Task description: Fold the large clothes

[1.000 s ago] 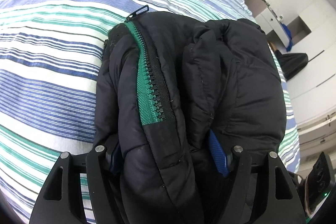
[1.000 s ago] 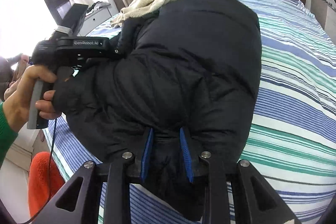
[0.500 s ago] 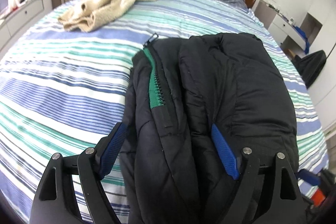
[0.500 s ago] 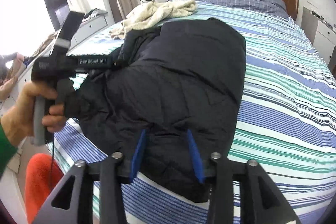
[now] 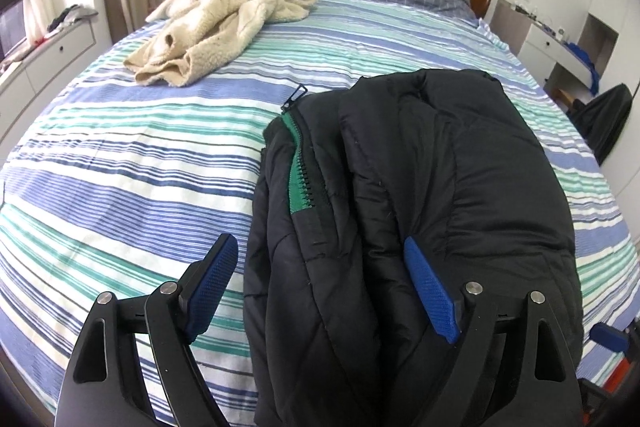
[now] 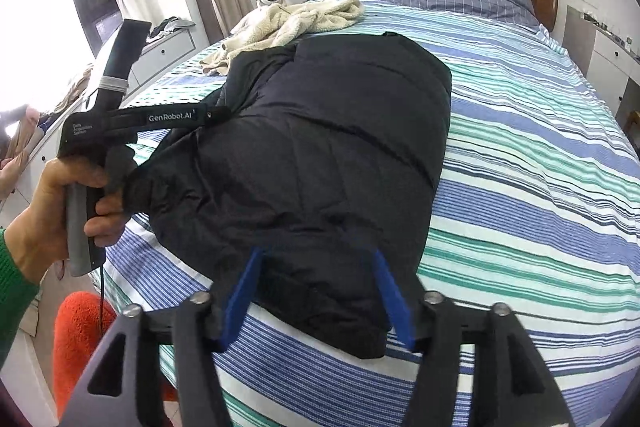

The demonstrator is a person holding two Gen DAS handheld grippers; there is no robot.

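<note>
Both tongs opening, left tongs (image 5: 324, 287) wide, right tongs (image 6: 316, 299) narrower; black jacket (image 6: 320, 163) between, ungripped

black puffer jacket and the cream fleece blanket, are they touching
Apart. In the left wrist view a strip of striped bedsheet lies bare between the black puffer jacket and the cream fleece blanket.
</note>
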